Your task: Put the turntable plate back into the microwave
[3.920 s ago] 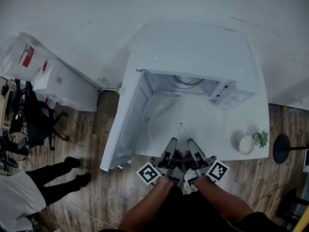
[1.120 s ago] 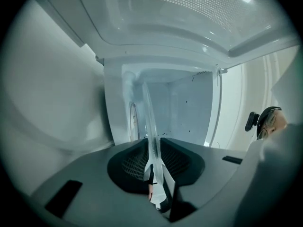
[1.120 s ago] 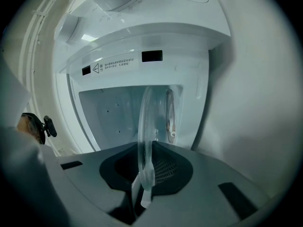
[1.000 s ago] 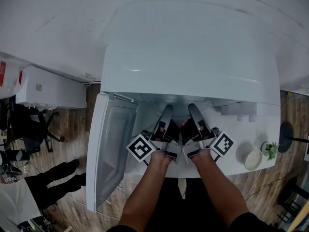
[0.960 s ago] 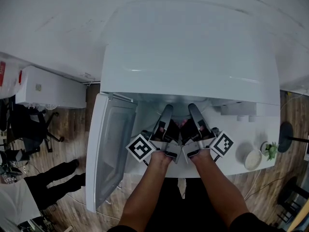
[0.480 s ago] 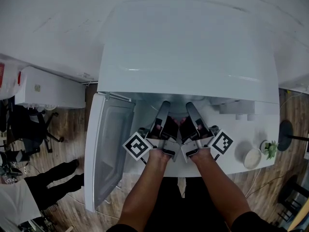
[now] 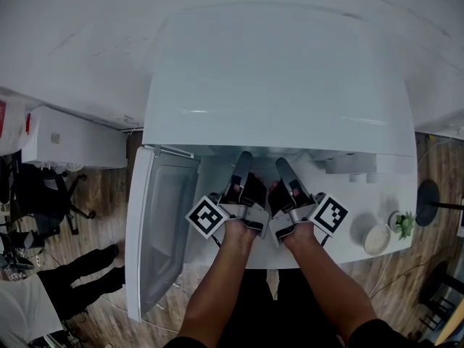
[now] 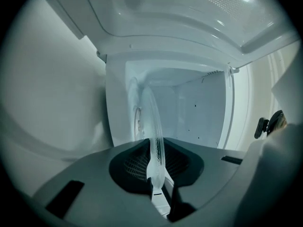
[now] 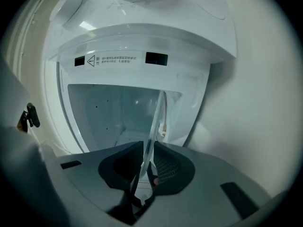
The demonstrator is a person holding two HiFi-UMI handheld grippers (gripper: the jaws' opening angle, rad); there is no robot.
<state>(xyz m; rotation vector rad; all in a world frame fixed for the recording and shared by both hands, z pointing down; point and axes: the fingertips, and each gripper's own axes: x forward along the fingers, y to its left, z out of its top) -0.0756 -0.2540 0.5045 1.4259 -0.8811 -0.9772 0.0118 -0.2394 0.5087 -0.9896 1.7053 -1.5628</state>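
Note:
The white microwave (image 7: 275, 78) stands with its door (image 7: 163, 223) swung open to the left. Both grippers reach side by side into its opening, the left gripper (image 7: 243, 167) beside the right gripper (image 7: 284, 167). The clear glass turntable plate (image 8: 152, 117) shows edge-on inside the cavity (image 8: 189, 112). Its rim lies between the left gripper's (image 8: 158, 171) jaws, which have just been opening; a dark gap shows beside the rim. In the right gripper view the plate (image 9: 158, 112) runs into the right gripper (image 9: 144, 171), which is shut on its rim. From the head view the plate is hidden.
A small white bowl (image 7: 376, 239) and a little plant (image 7: 403, 223) sit on the counter to the right of the microwave. A white box (image 7: 72, 140) stands at the left. A person's legs (image 7: 80, 285) and an office chair (image 7: 36, 194) are on the wooden floor.
Since the earliest frame both grippers have gone from in front of the microwave into its opening with the plate. Over the last second they have barely shifted.

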